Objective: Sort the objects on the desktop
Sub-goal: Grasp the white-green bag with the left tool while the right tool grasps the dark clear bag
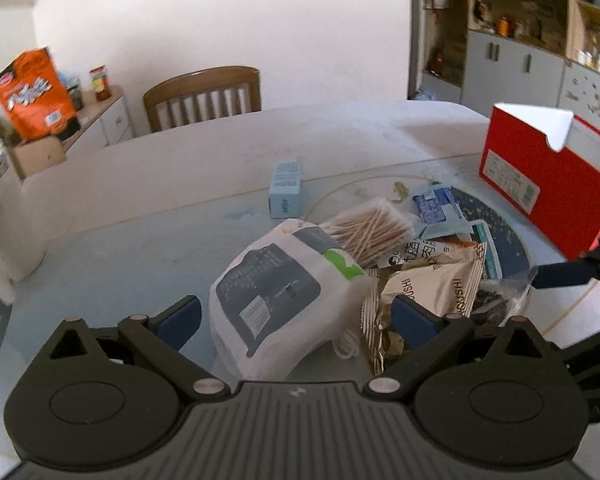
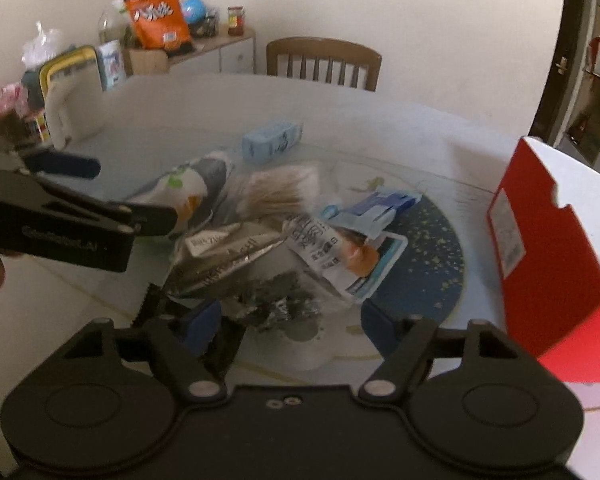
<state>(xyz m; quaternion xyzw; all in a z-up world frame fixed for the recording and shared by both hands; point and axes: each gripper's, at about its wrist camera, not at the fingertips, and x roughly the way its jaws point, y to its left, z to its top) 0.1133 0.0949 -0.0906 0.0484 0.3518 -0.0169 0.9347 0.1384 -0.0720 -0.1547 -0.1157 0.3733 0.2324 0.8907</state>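
Note:
A pile of small items lies on the table. In the left wrist view my left gripper (image 1: 296,316) is open, its jaws on either side of a white and grey packet (image 1: 276,296). Behind it lie a bag of cotton swabs (image 1: 370,232), a beige snack packet (image 1: 436,284), blue sachets (image 1: 436,208) and a light blue box (image 1: 285,189). In the right wrist view my right gripper (image 2: 290,320) is open over a clear bag with dark contents (image 2: 276,304), beside a silver packet (image 2: 224,256). An open red box (image 2: 548,232) stands at the right.
A wooden chair (image 1: 204,96) stands behind the table. A side cabinet (image 2: 204,52) holds an orange bag (image 2: 156,14) and jars. A white jug (image 2: 70,96) stands at the table's left. Shelves (image 1: 520,32) are at the back right. A round dark blue mat (image 2: 432,240) lies under the pile.

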